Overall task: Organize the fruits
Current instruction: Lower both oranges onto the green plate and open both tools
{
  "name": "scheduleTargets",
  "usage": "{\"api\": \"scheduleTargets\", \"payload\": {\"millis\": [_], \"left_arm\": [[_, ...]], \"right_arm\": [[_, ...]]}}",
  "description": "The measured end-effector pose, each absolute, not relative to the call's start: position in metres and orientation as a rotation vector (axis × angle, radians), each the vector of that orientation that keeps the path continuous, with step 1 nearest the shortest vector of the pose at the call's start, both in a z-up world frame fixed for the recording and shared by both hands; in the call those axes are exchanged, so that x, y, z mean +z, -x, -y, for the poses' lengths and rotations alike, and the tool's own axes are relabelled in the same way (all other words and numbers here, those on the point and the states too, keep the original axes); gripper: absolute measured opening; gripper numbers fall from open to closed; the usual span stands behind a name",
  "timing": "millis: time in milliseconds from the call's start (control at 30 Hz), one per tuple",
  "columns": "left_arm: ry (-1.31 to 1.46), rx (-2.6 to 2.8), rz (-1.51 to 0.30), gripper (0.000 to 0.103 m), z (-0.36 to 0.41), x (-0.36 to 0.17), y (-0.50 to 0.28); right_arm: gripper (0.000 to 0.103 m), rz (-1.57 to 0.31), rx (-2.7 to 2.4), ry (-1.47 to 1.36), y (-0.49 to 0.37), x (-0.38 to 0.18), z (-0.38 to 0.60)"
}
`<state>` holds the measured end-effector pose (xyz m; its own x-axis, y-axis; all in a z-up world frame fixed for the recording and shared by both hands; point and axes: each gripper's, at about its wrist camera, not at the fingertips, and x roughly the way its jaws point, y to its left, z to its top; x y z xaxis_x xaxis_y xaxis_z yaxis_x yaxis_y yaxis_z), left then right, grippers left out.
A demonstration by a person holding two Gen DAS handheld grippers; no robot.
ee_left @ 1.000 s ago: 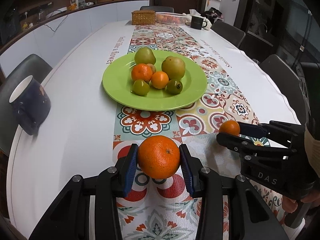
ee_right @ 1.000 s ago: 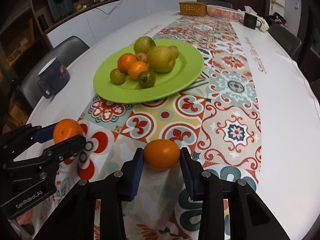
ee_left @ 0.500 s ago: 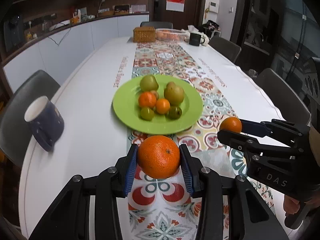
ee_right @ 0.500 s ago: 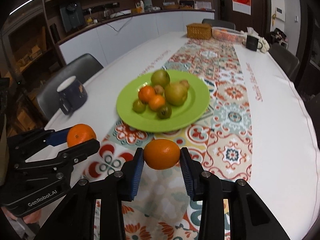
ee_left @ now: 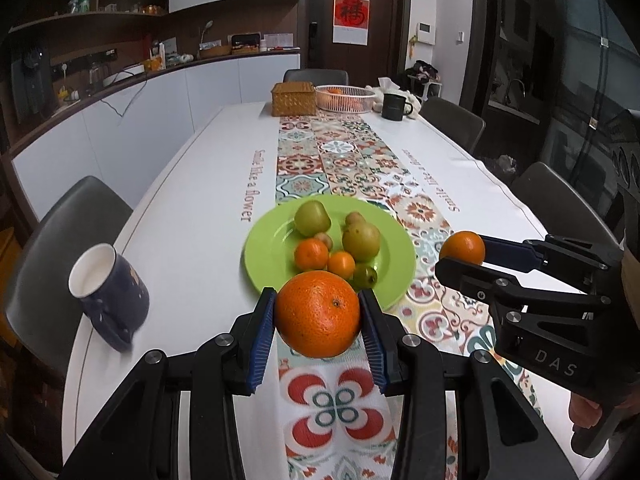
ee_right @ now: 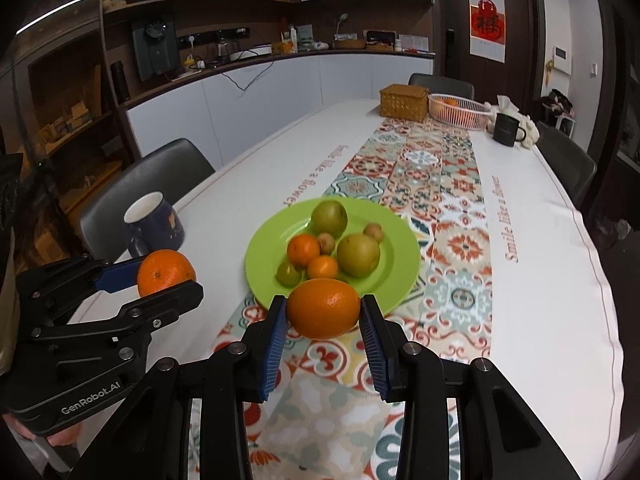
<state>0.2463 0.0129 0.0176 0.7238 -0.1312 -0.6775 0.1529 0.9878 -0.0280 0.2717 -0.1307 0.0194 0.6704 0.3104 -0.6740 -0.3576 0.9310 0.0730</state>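
My left gripper [ee_left: 318,322] is shut on a large orange [ee_left: 318,314], held in the air above the patterned runner. To its right, my right gripper [ee_left: 462,250] is shut on a smaller orange [ee_left: 464,246]. In the right wrist view that smaller orange [ee_right: 323,307] sits between the blue pads of the right gripper [ee_right: 323,312], and the left gripper [ee_right: 168,276] holds the large orange [ee_right: 165,271] at the left. Ahead of both lies a green plate [ee_left: 264,254] [ee_right: 264,276] with several green and orange fruits on it.
A dark blue mug [ee_left: 108,290] [ee_right: 154,228] stands on the white table left of the plate. At the far end are a wicker box [ee_left: 293,99], a white basket [ee_left: 346,98] with fruit and a black mug [ee_left: 394,107]. Dark chairs surround the table.
Both grippers have risen with their oranges and tipped up, so the plate now looks smaller and farther, and more of the room shows. The grips have not changed.
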Motion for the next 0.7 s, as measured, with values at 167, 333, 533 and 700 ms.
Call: {"api": "scheduleTargets", "payload": {"millis": [167, 333, 533, 700], "left_arm": [[-0.042, -0.146, -0.742, 0.041, -0.017, 0.019, -0.266], [-0.051, -0.140, -0.742, 0.041, -0.022, 0.016, -0.288], [-0.058, -0.145, -0.755, 0.041, -0.026, 0.005, -0.319], [-0.050, -0.158, -0.781, 0.041, -0.033, -0.009, -0.349]], "right_arm": [[0.038, -0.738, 0.373, 0.074, -0.287, 0.024, 0.126], [0.038, -0.742, 0.374, 0.081, -0.310, 0.021, 0.121], [0.038, -0.752, 0.379, 0.085, -0.341, 0.012, 0.114], [0.038, -0.770, 0.383, 0.085, -0.368, 0.001, 0.109]]}}
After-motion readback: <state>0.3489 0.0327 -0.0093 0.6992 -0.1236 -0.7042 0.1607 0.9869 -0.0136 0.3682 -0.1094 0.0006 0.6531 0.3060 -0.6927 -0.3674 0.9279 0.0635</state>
